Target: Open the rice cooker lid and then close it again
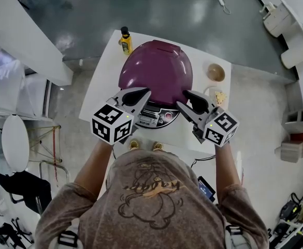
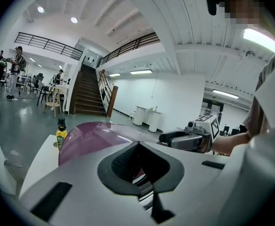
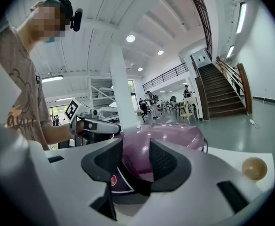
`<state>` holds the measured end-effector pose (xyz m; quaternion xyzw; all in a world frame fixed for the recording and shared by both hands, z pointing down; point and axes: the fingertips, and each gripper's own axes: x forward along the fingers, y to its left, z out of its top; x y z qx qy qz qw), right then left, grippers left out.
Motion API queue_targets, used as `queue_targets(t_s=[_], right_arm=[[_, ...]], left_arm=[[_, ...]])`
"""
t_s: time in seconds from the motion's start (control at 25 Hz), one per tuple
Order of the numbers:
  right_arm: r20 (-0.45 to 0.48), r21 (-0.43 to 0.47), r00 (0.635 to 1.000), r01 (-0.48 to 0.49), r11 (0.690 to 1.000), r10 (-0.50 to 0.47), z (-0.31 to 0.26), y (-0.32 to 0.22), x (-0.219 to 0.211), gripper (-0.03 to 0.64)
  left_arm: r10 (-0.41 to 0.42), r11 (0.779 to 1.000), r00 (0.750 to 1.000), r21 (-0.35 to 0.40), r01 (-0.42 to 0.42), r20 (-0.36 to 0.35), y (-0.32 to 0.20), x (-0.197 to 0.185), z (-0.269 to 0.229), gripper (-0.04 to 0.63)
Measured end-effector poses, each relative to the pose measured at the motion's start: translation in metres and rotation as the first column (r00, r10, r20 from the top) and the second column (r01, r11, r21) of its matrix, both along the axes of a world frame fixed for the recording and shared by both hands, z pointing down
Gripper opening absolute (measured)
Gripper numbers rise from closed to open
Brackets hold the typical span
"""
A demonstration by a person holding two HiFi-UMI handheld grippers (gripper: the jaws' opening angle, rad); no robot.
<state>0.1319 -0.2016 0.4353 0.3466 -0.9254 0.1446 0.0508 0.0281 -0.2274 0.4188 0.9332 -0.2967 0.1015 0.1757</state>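
Note:
The rice cooker stands on a white table, its purple domed lid down and its control panel facing me. My left gripper hovers over the lid's front left edge, and in the left gripper view its tips meet with nothing between them. My right gripper is over the front right edge. Its jaws stand apart, and the lid shows through the gap, unpinched. Each gripper appears in the other's view: the right gripper and the left gripper.
A yellow bottle stands at the table's back left corner. A tan bowl and a small dish of food sit to the right of the cooker. Two small round things lie at the front edge. A round white table stands on the floor at left.

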Motion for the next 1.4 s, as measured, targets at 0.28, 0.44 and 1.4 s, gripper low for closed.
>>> queue_targets(t_s=[0.28,0.44,1.4], right_arm=[[-0.024,-0.029,1.000,-0.002,1.000,0.001,0.012,0.001,0.000,0.166],[-0.022,-0.045,1.000,-0.011,0.999,0.010,0.017,0.001,-0.001,0.166],[-0.120,-0.088,0.992,-0.046,0.995,0.035,0.039,-0.001,-0.001,0.104]], left_arm=[[0.011,0.999,1.000,-0.033,-0.010,0.028,0.001,0.000,0.015,0.020],[0.024,0.999,0.999,-0.048,-0.022,0.039,0.002,0.000,0.020,0.020],[0.123,0.989,0.969,-0.109,-0.101,0.216,0.007,0.004,0.046,0.020]])
